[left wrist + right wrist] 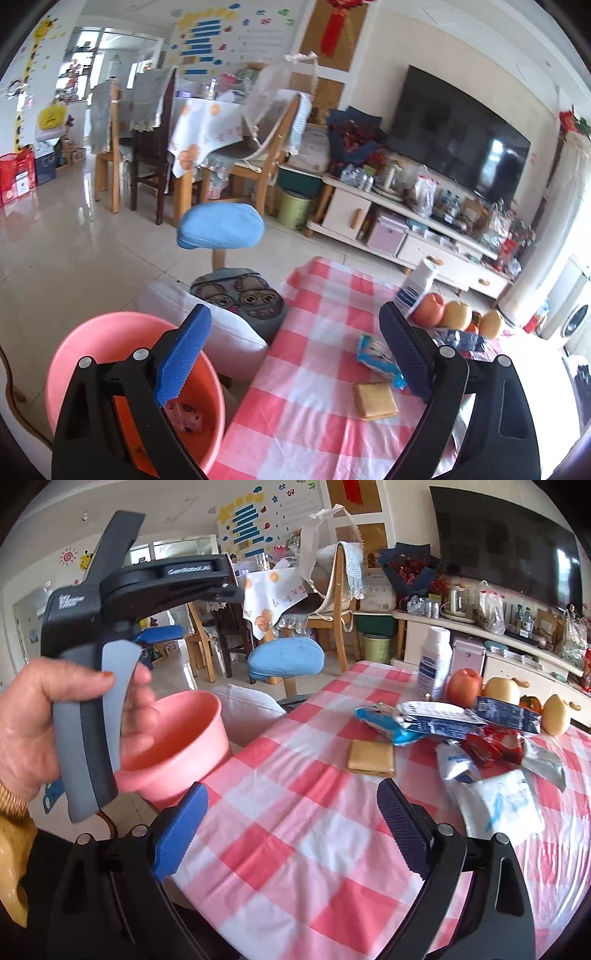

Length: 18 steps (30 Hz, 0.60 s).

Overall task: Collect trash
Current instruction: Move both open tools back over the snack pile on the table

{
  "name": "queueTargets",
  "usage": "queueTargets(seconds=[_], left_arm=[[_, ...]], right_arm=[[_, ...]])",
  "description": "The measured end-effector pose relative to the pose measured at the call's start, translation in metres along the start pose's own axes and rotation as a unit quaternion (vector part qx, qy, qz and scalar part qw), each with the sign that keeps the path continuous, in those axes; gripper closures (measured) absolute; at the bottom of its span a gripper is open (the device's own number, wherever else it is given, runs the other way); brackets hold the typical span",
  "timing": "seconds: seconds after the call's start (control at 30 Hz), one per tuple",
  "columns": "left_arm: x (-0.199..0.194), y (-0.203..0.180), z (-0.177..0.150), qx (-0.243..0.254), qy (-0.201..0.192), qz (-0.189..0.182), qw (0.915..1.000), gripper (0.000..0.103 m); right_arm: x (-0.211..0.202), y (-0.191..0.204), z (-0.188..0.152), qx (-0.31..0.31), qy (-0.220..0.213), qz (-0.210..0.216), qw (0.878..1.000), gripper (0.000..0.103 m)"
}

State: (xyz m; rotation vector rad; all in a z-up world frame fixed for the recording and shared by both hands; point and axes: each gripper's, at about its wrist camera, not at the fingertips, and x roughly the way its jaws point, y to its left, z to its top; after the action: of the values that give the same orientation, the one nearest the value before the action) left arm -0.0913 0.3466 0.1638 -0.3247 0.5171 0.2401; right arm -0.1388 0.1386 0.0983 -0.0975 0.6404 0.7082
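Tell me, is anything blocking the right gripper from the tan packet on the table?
Nothing visible does. The right gripper is open and empty, and only bare checked tablecloth lies between it and the tan packet.

Both wrist views look obliquely down over the checked tablecloth [314, 369] [295, 830] towards the television [458, 136] [506, 542]. The left view sits nearer the pink basin [110, 332] [184, 723]. Both share these.

A bright living room with a glossy tiled floor [74, 236]: beyond the tongs, a dark television [458, 140] hangs on a cream wall above a cluttered white cabinet [354, 218]; wooden dining chairs [266, 162] and a blue stool [221, 225] stand left.
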Motion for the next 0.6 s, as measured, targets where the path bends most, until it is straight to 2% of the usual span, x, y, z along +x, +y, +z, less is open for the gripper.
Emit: queueTargets(seconds=[0.1,0.27,0.43,0.6], left_arm=[[0.003,-0.015,-0.002,0.016,0.012,-0.003,0.9998,0.012],[0.0,-0.038,-0.004,0.049,0.009,-0.003,0.9988,0.012],[0.008,-0.059,-0.008,0.072,0.036,-0.01,0.9967,0.012],[0.009,-0.079,-0.012,0.099,0.044,-0.014,0.9941,0.012]], right_arm=[[-0.006,-0.004,-0.003,0.002,-0.005,-0.005,1.0,0.009],[-0.014,-0.013,-0.006,0.013,-0.013,-0.003,1.0,0.009],[-0.022,-0.024,-0.011,0.02,-0.016,-0.002,1.0,0.005],[-0.032,-0.037,-0.013,0.027,-0.025,-0.003,0.999,0.004]])
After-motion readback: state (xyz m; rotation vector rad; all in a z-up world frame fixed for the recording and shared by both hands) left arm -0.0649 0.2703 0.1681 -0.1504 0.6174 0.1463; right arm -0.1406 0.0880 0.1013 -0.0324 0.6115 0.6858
